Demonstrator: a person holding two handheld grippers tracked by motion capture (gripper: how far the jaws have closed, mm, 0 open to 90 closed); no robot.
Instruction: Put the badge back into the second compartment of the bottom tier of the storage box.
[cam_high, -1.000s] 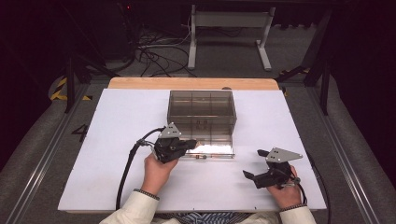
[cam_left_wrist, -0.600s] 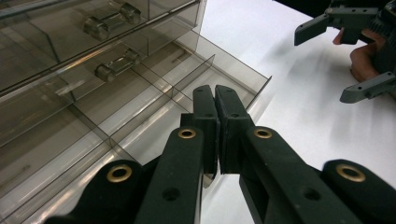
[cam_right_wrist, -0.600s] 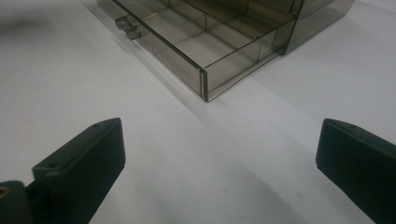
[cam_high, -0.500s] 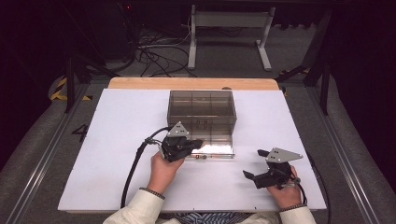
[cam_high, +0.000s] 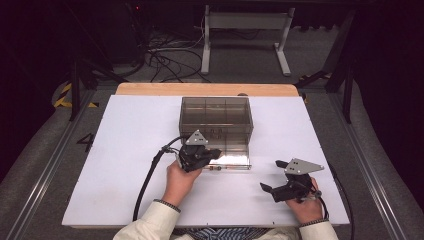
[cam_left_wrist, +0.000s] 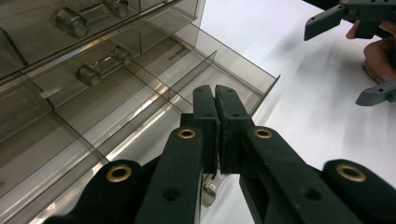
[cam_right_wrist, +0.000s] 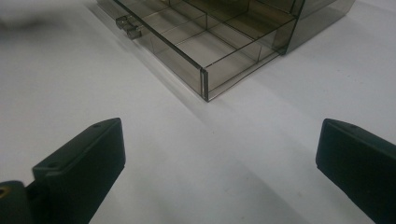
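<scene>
A smoky clear drawer cabinet (cam_high: 216, 116) stands mid-table. Its bottom drawer (cam_high: 231, 159) is pulled out toward me, and its divided compartments (cam_left_wrist: 154, 100) look empty. My left gripper (cam_high: 214, 152) hovers over the left part of the drawer's front edge. Its jaws are pressed together (cam_left_wrist: 215, 95) with nothing seen between the tips. A clear drawer handle (cam_left_wrist: 208, 190) shows just below them. My right gripper (cam_high: 271, 176) rests near the table's front right, open wide (cam_right_wrist: 219, 137), with bare table between its jaws. The drawer's corner (cam_right_wrist: 204, 84) lies ahead of it.
The white table top (cam_high: 120, 150) ends at a wooden strip (cam_high: 150, 89) at the back. The upper drawers are closed and have clear handles (cam_left_wrist: 100, 70). A black cable (cam_high: 147, 180) trails from the left gripper across the table. A metal stand (cam_high: 245, 30) and floor cables lie beyond.
My left hand and its shut gripper have shifted to the right along the drawer's front, closer over it. The right gripper and the drawer have stayed in place.
</scene>
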